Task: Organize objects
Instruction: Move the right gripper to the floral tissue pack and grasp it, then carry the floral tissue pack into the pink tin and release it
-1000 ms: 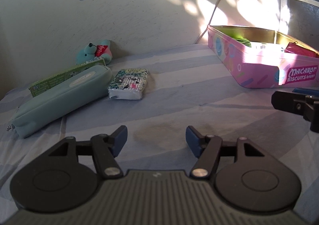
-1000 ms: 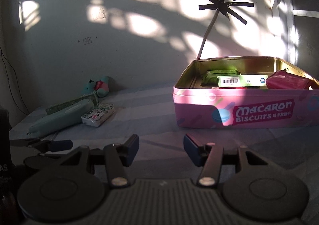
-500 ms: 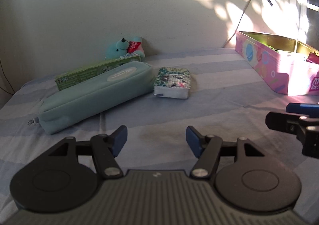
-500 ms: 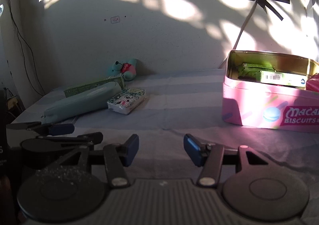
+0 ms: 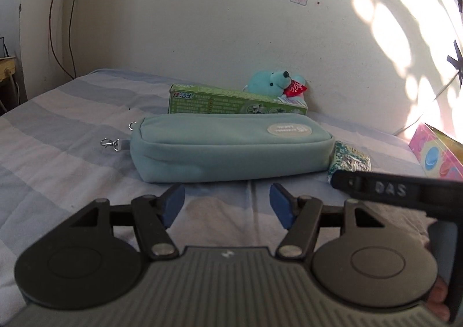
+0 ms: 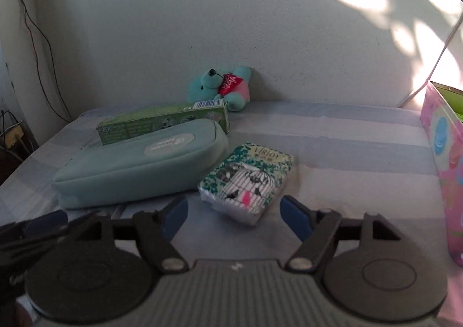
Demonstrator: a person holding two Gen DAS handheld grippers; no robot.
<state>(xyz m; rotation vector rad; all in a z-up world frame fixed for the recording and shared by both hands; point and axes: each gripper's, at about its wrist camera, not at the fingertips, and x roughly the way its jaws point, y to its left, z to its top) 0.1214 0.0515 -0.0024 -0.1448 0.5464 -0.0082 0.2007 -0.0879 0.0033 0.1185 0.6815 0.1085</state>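
Note:
A teal pencil case point(image 5: 228, 147) lies on the striped bedsheet, with a green toothpaste box point(image 5: 231, 102) and a teal plush bear point(image 5: 275, 83) behind it. My left gripper point(image 5: 227, 204) is open and empty just in front of the case. In the right wrist view the case point(image 6: 139, 164), the box point(image 6: 162, 122) and the bear point(image 6: 222, 86) show again, and a patterned tissue pack point(image 6: 249, 182) lies right in front of my right gripper point(image 6: 233, 211), which is open and empty. The tissue pack point(image 5: 350, 157) is partly hidden by the right gripper's body in the left view.
A pink Macaron Biscuits tin point(image 6: 442, 159) stands at the right edge, also in the left wrist view point(image 5: 434, 153). A white wall point(image 5: 231, 23) backs the bed. Cables point(image 5: 60, 17) hang at the left. A white cord point(image 6: 445, 40) runs up the wall.
Both grippers have swung left, away from the tin, and moved closer to the pencil case and tissue pack. The objects themselves have not moved. Both jaws stay open.

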